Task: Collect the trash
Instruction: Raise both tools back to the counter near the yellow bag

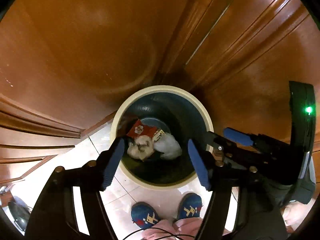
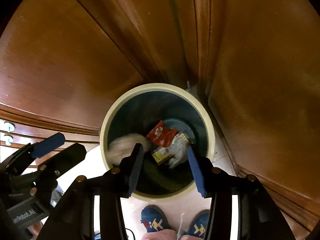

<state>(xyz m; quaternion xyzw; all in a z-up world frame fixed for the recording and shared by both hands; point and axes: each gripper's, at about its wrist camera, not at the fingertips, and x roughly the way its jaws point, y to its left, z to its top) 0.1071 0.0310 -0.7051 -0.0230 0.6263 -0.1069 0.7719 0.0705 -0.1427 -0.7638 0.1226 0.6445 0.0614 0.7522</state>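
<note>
Several bits of trash lie at the bottom of the round bin [image 1: 208, 120]: a red wrapper [image 1: 140, 130], a crumpled tissue [image 1: 141, 147] and a white bag [image 1: 167, 146], all touching. They look light, soft and easy to squash, so a pinch on any crumpled fold should hold. The red wrapper lies flat, its long side slanting across the bin floor. Above the bin, the left gripper [image 1: 156, 162] and the right gripper [image 2: 165, 166] both hang with jaws apart and nothing between them.
</note>
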